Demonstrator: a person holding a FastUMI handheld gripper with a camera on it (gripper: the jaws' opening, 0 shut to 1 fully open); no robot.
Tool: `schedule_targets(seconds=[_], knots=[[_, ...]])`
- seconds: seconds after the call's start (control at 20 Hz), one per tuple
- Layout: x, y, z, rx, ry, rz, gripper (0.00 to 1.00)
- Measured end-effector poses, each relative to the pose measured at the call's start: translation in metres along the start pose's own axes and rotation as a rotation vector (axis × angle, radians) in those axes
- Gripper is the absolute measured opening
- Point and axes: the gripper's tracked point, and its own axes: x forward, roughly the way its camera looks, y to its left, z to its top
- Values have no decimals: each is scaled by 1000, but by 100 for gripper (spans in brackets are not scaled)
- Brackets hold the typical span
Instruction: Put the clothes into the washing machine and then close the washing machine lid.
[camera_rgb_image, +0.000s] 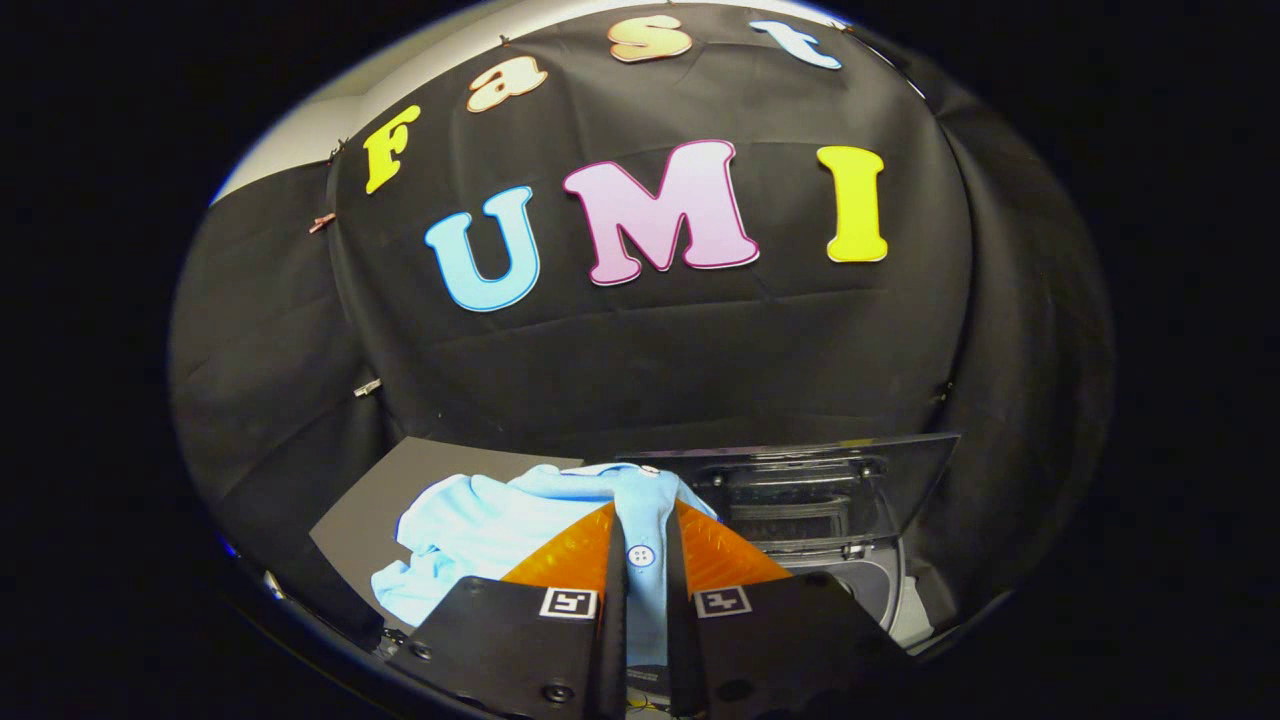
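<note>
Two tongs (641, 545) fingers clamped on light-blue shirt (470, 530) placket with white button, washing machine (850, 560) lid raised just beyond

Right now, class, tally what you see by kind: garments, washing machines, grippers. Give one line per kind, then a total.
Garments: 1, a light blue shirt, its button strip clamped between the fingers.
Washing machines: 1, washing machine with lid raised.
Grippers: 1, gripper.
Total: 3

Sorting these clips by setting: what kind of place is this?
Likely a staged laundry booth, not a real home: black cloth wall, a small washing machine with its lid raised, and a light blue shirt pinched between the hand-held gripper fingers.
</note>
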Motion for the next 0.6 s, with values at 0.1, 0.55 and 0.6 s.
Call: schedule_targets(seconds=[0.1,0.55,0.6], knots=[[1,-23,-2,6,3,-6,21],[9,-75,-2,25,33,-25,21],[12,-78,-6,26,43,-26,21]])
